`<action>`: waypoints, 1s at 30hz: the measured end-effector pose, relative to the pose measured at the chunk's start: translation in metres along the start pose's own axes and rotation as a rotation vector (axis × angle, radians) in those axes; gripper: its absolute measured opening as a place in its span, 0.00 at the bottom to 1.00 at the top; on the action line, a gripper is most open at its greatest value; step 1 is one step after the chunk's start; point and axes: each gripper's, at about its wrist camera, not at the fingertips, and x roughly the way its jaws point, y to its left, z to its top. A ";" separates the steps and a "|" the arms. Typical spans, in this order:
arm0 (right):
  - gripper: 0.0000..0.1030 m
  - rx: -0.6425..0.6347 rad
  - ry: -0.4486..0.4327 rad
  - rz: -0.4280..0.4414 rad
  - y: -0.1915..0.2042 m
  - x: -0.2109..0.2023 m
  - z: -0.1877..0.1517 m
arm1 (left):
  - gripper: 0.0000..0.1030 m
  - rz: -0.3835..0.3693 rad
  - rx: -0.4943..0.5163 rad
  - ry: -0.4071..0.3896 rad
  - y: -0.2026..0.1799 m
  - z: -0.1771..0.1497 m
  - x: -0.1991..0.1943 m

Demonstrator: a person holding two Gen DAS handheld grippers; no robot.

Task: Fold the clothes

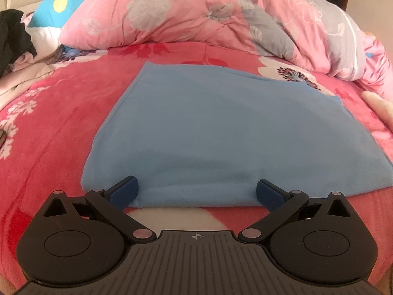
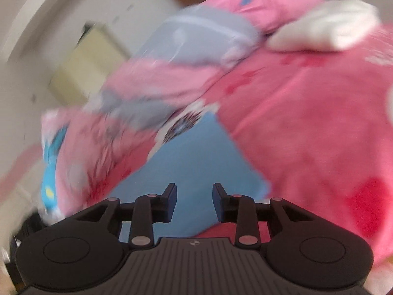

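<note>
A folded blue garment (image 1: 196,132) lies flat on a red flowered bedspread (image 1: 49,147), its near folded edge just ahead of the left gripper (image 1: 197,191). That gripper's jaws stand wide apart, released, with the near edge of the cloth lying between the dark blue pads (image 1: 125,191) and nothing pinched. Beyond the garment, at the far side of the bed, a pink quilt with grey flowers (image 1: 172,17) is heaped up, and to the far left sit a blue cushion with a yellow dot (image 1: 61,2) and a dark piece of clothing (image 1: 14,36). At the right edge of the left wrist view a person's hand (image 1: 379,109) shows beside the garment's right side. The right wrist view is blurred and tilted: the right gripper (image 2: 195,201) hangs over a corner of the same blue garment (image 2: 196,162) with its jaws partly apart and nothing between the pads; the cloth seen in the gap lies below them. The quilt (image 2: 159,73) and a white bundle (image 2: 326,29) lie farther off there.
</note>
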 end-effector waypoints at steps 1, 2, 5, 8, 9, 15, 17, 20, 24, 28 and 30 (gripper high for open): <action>0.34 -0.039 0.020 0.002 0.011 0.009 -0.001 | 1.00 -0.004 -0.002 0.000 0.001 -0.001 -0.001; 0.34 -0.076 0.038 0.002 0.020 0.016 -0.004 | 1.00 -0.009 -0.003 -0.001 0.002 -0.001 -0.002; 0.34 -0.195 0.068 -0.008 0.048 0.037 -0.013 | 1.00 -0.021 0.001 -0.004 0.005 -0.004 -0.004; 0.33 -0.313 0.087 -0.074 0.063 0.059 -0.026 | 1.00 -0.023 0.003 -0.005 0.005 -0.004 -0.004; 0.33 -0.350 0.091 -0.099 0.065 0.065 -0.032 | 1.00 -0.024 0.003 -0.004 0.005 -0.004 -0.005; 0.36 -0.489 0.026 -0.129 0.066 0.067 -0.062 | 1.00 -0.026 -0.008 0.002 0.007 -0.009 -0.010; 0.36 -0.486 0.018 -0.121 0.064 0.066 -0.064 | 1.00 -0.023 -0.011 0.007 0.008 -0.011 -0.013; 0.39 -0.479 0.016 -0.105 0.062 0.066 -0.063 | 1.00 -0.021 -0.024 0.014 0.011 -0.015 -0.018; 0.42 -0.508 0.016 -0.115 0.067 0.069 -0.064 | 1.00 -0.027 -0.064 0.020 0.018 -0.016 -0.025; 0.42 -0.522 0.031 -0.138 0.072 0.070 -0.063 | 1.00 -0.026 -0.104 0.022 0.024 -0.016 -0.031; 0.42 -0.527 0.053 -0.163 0.083 0.069 -0.060 | 1.00 -0.019 -0.120 0.016 0.027 -0.016 -0.035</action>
